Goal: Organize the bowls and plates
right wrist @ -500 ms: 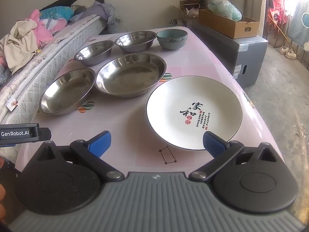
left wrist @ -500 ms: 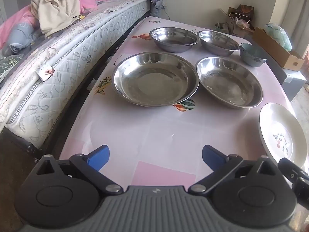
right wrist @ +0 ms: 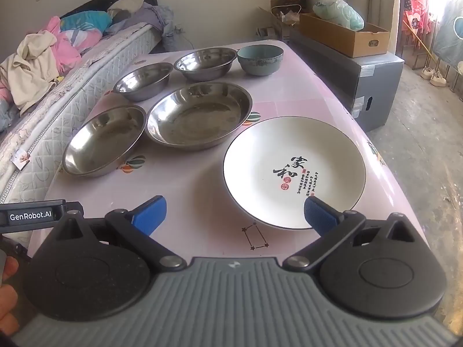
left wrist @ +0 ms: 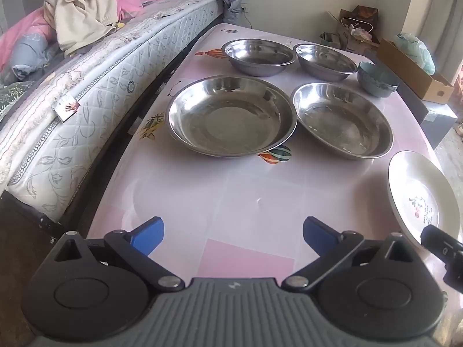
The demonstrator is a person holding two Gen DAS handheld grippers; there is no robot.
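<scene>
Pink table (left wrist: 246, 202) beside bed: nothing shifting since a moment ago, left gripper (left wrist: 233, 232) and right gripper (right wrist: 235, 212) both hovering wide and empty, white plate (right wrist: 293, 170) near right edge, steel dishes (left wrist: 231, 115) unstacked mid-table, organizing not yet starting.

My gripper (left wrist: 233, 232) hangs tilted down over the pink table (left wrist: 246, 199), jaws spread wide, nothing between the blue pads (left wrist: 147, 234). Ahead sit 2 wide steel plates side by side: 1 on the left (left wrist: 231, 115) and 1 on the right (left wrist: 343, 120), nearly touching. Behind them stand 2 steel bowls (left wrist: 259, 56) (left wrist: 325, 62) and a blue-grey bowl (left wrist: 376, 79). A white plate (left wrist: 419, 199) lies at the right edge. A mattress (left wrist: 86, 101) runs along the left, clothes (left wrist: 84, 14) heaped on it.
</scene>
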